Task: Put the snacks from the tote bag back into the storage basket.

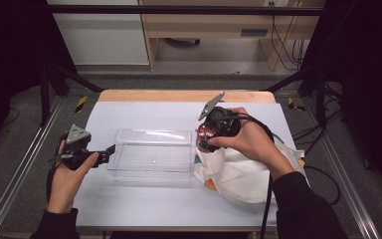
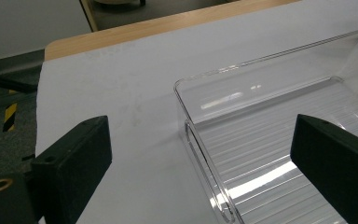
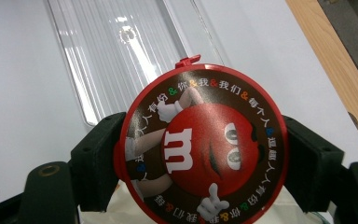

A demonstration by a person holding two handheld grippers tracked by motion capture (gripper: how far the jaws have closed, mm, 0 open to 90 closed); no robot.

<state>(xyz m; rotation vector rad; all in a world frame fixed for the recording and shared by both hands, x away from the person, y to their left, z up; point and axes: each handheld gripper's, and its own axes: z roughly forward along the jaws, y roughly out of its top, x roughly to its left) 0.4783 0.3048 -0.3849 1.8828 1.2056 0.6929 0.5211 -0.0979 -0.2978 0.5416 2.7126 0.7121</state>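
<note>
Holding a round red candy tin [image 3: 204,144] in my right gripper [image 1: 210,135], jaws set wide and pressed against the tin's two sides, one black pad on each edge of it. Tin lid faces the right gripper view's camera: red cartoon candy face with a white "m", brown ring with small printed characters round it, and a little red tab at the rim. From the high view the tin [image 1: 204,133] sits up off the table, just past the right short end of the clear plastic tray [image 1: 151,154], above the white cloth bag [image 1: 238,172] that lies crumpled on the right part of the white table cover [image 1: 129,199]. Bag shows a bit of orange and green print at its near-left edge (too small to read). My right hand [image 1: 251,142] wraps the gripper body, grey plate tilted up on top, cable trailing back over the bag.

Left gripper [image 1: 110,150] rests at the tray's left short end, jaws wide apart with nothing gripped between them. In the left gripper view the tray's corner and left wall [image 2: 200,154] sit in the gap between the two pads; neither pad touches it. Tray has a ribbed floor and stands square on the cover, near the middle of the table. Wooden table edge [image 1: 184,95] shows along the far side.
</note>
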